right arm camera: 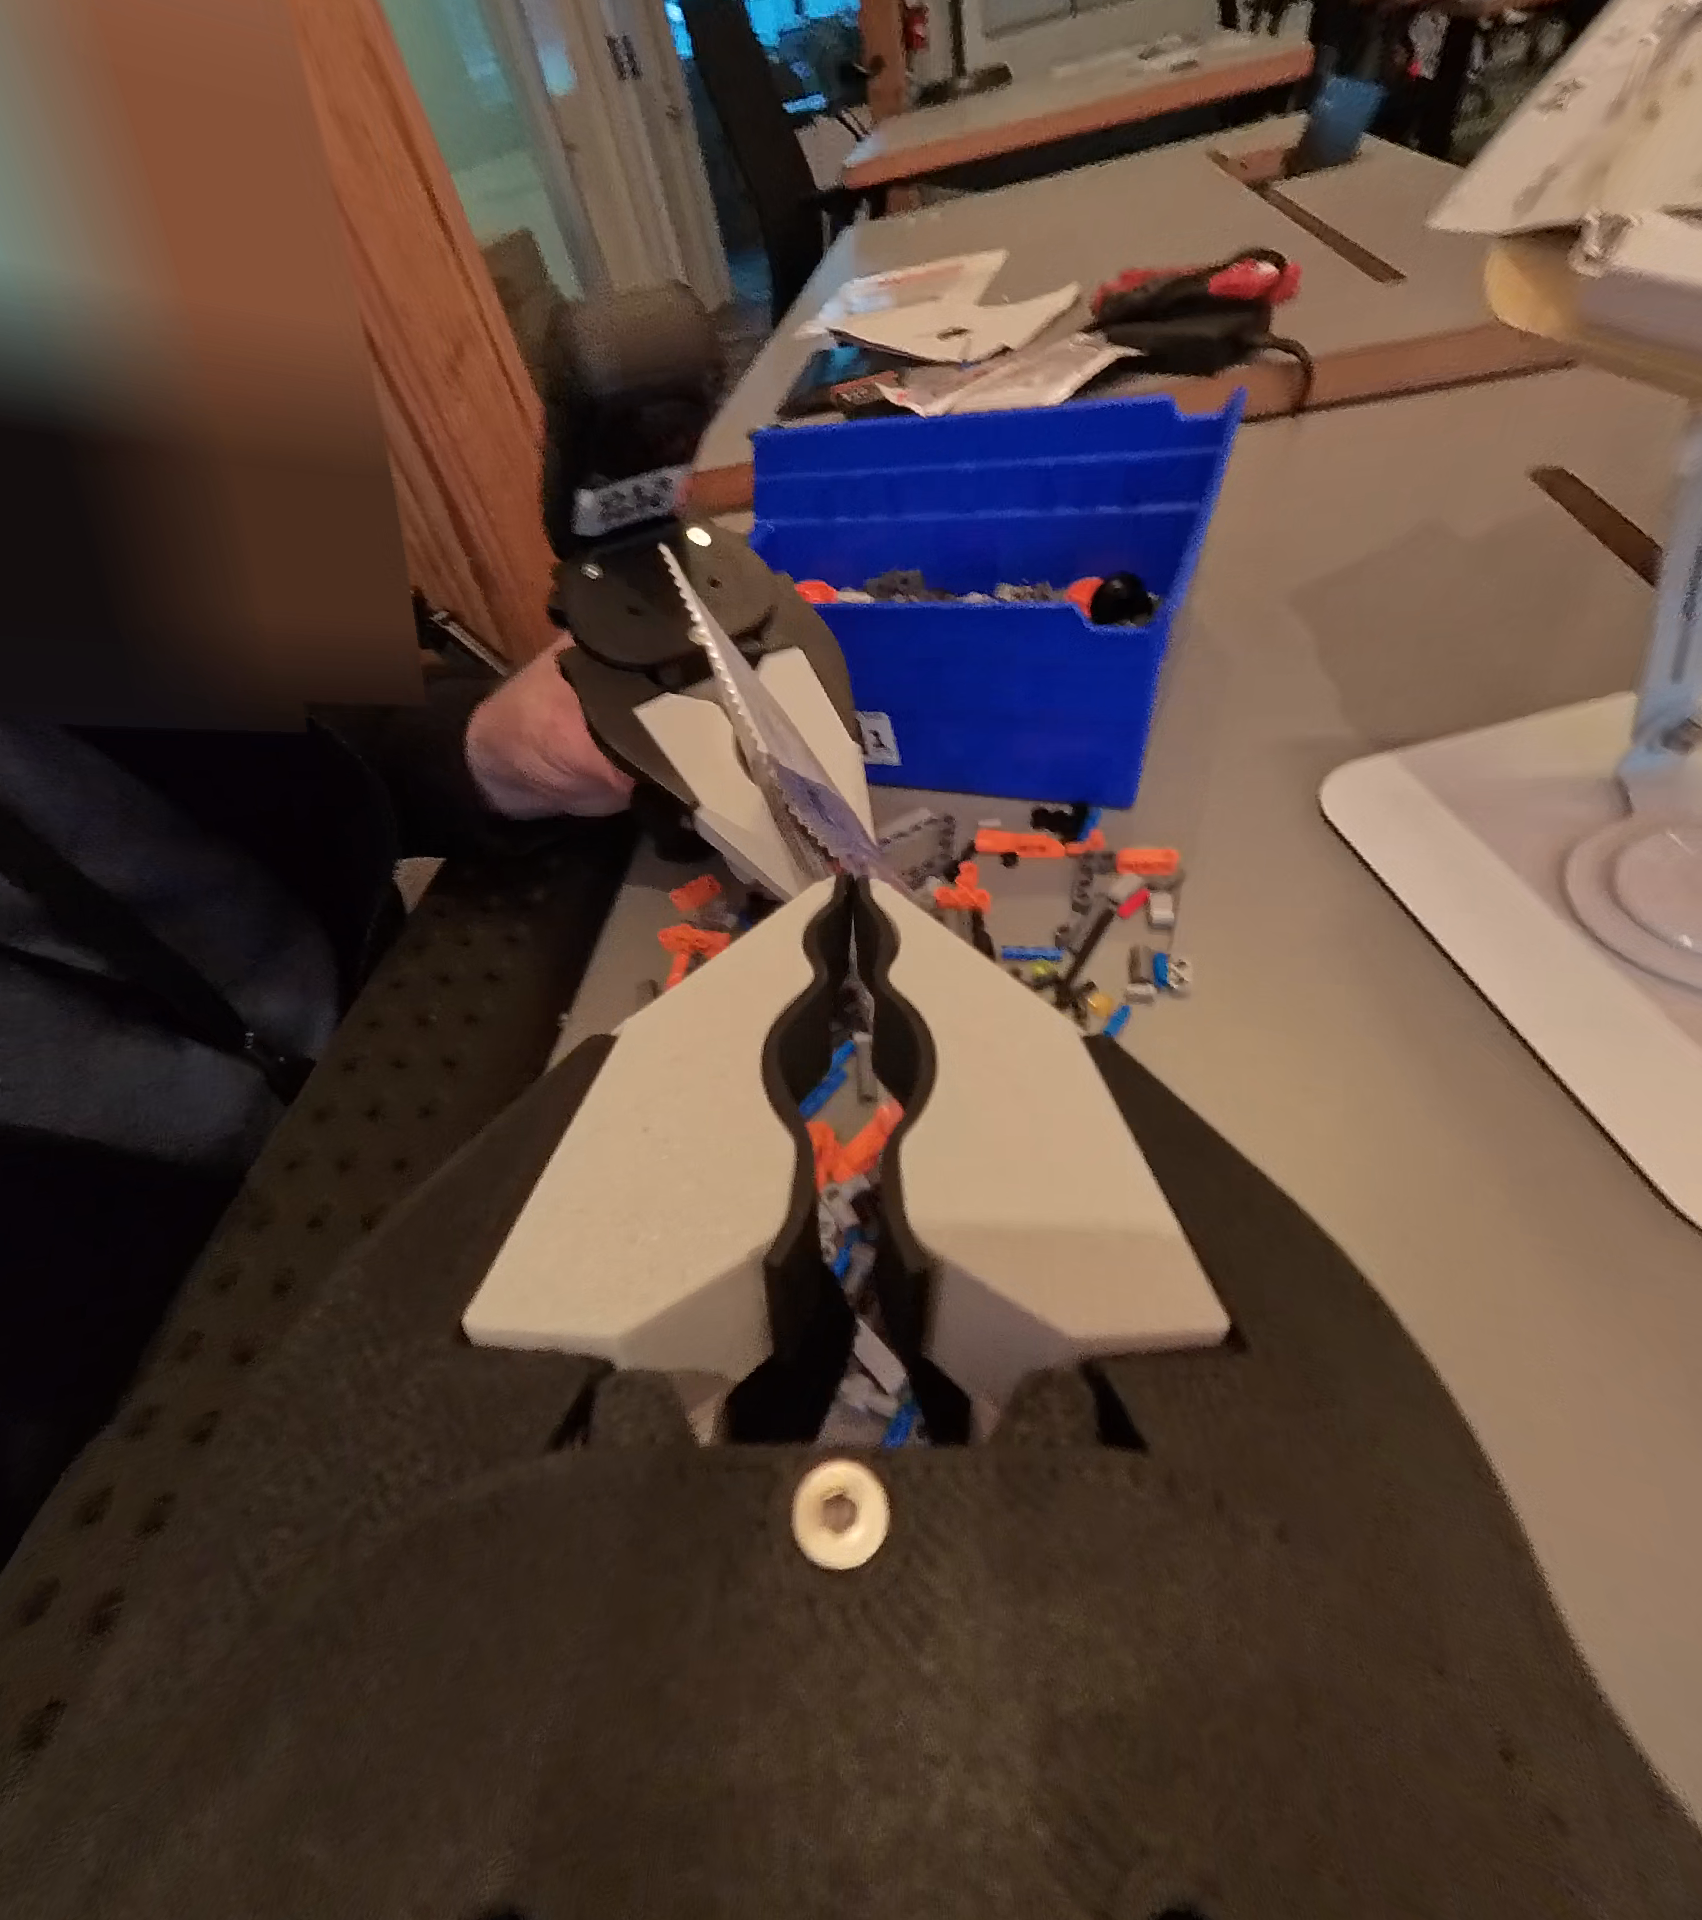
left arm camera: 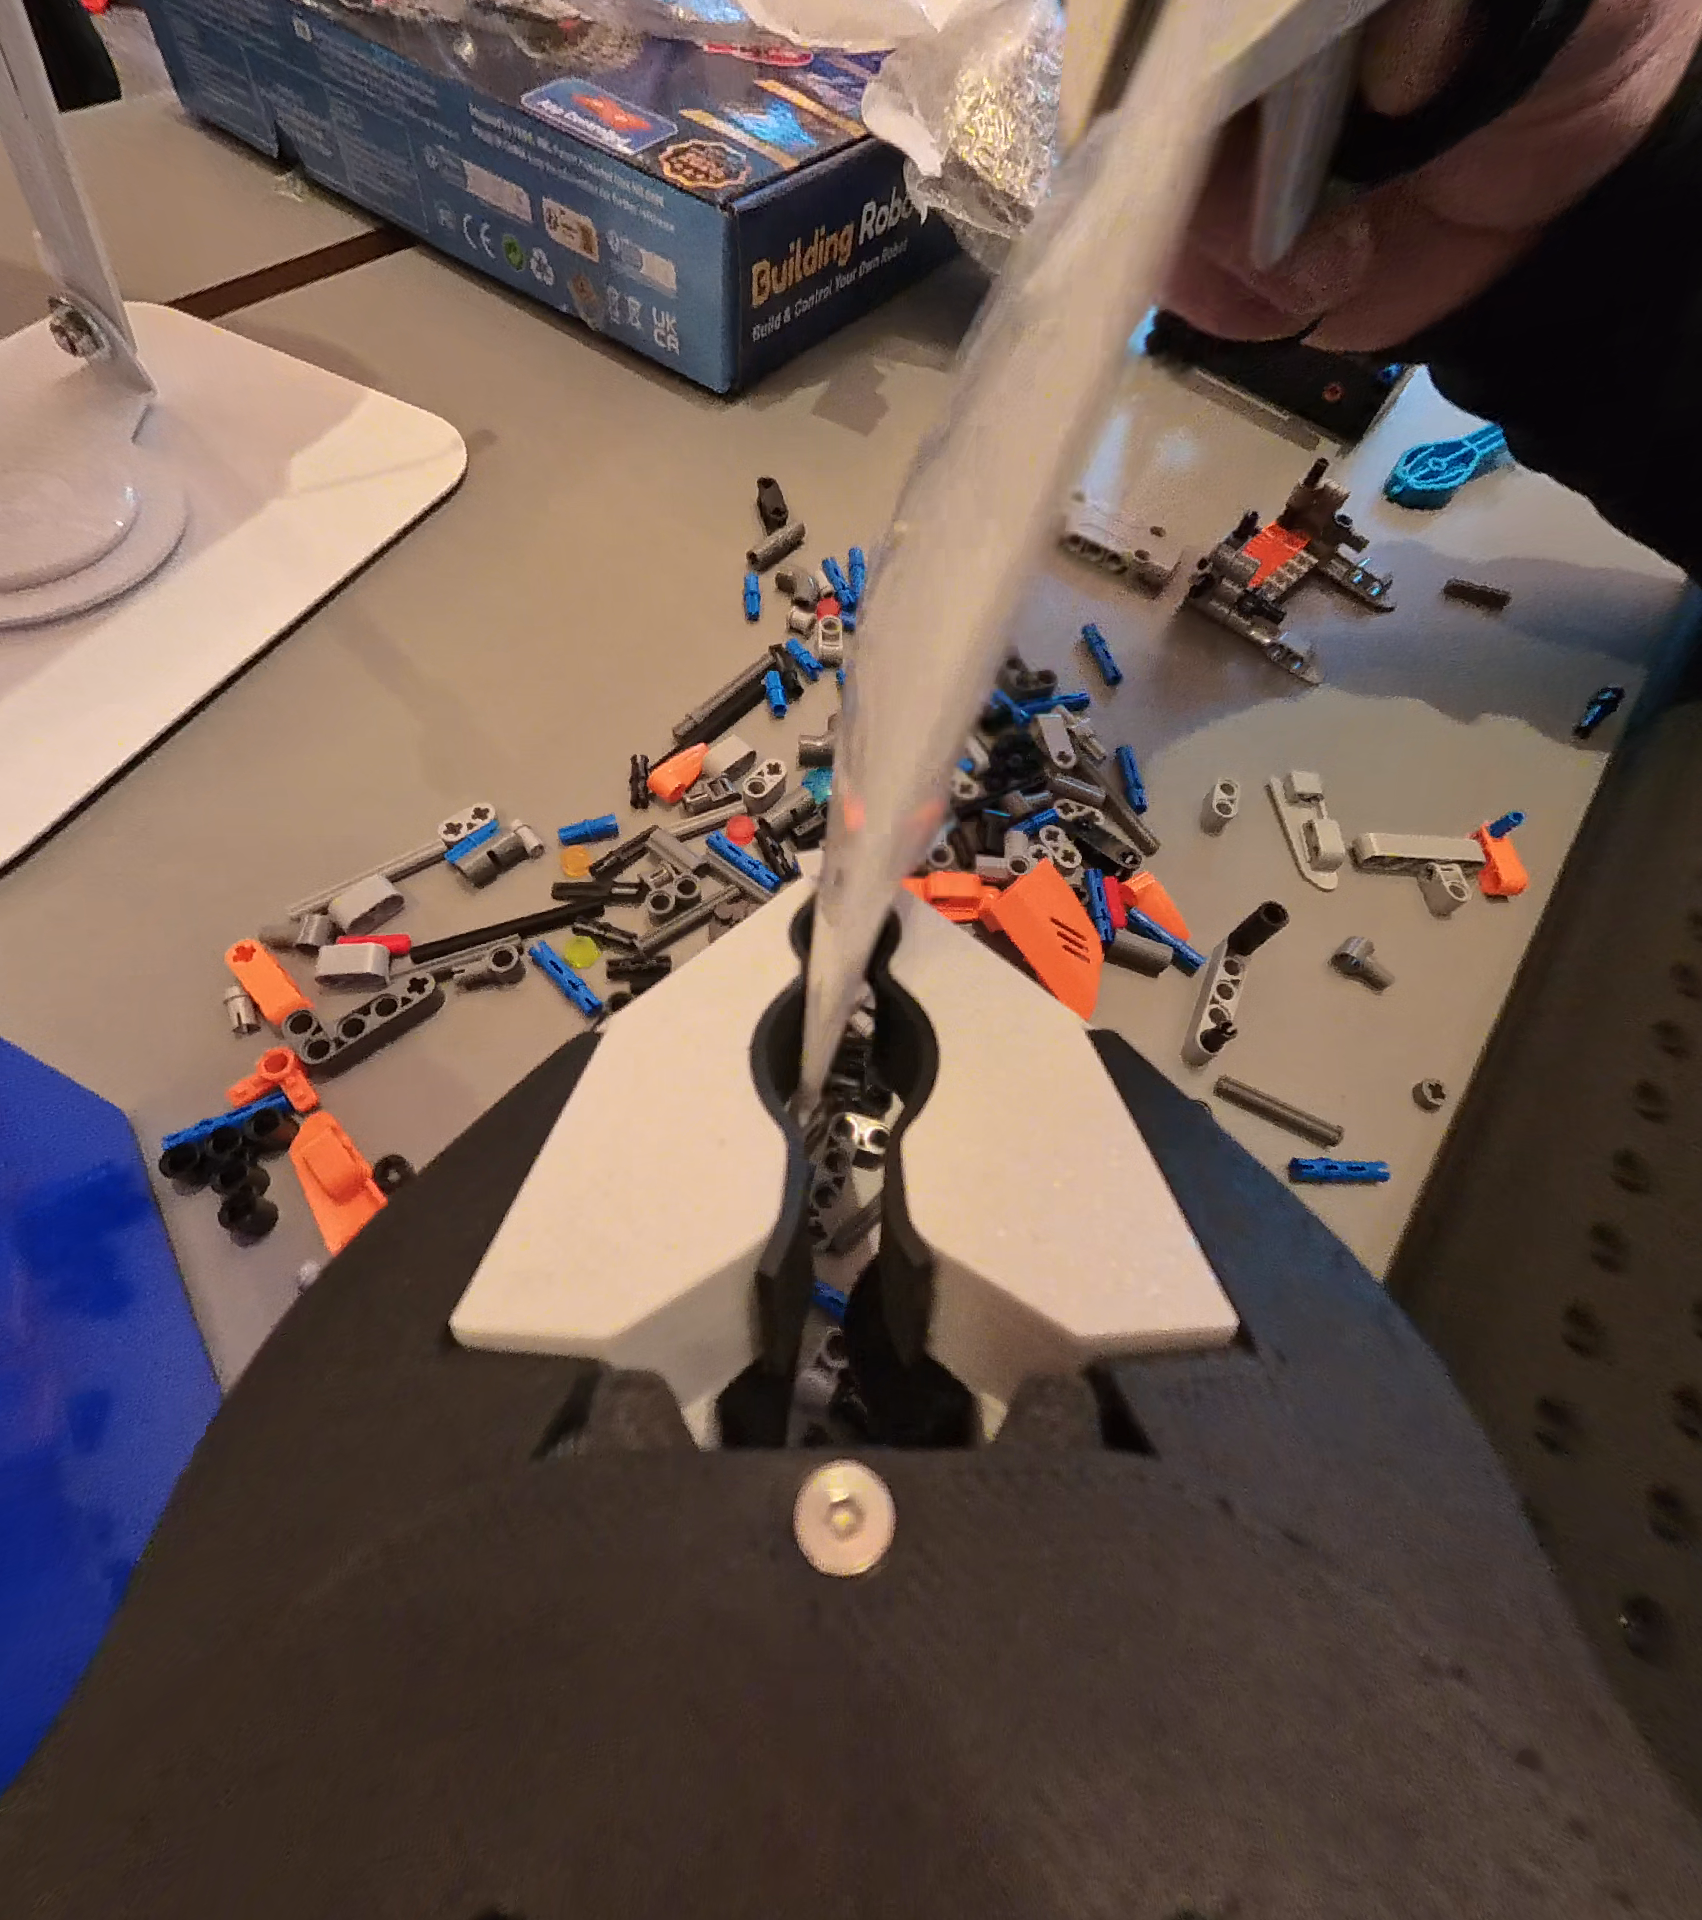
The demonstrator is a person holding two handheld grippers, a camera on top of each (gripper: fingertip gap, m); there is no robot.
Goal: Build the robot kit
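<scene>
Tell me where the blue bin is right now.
In the right wrist view, the blue bin stands on the grey table behind the loose building pieces, left of the white stand base.

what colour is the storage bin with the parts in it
Bright blue; the storage bin shows best in the right wrist view, behind the loose building pieces.

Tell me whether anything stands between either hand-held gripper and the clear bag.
Nothing visible does. The left hand-held gripper and the right hand-held gripper are each shut on the bag, which stretches between them above the loose bricks on the table.
</scene>
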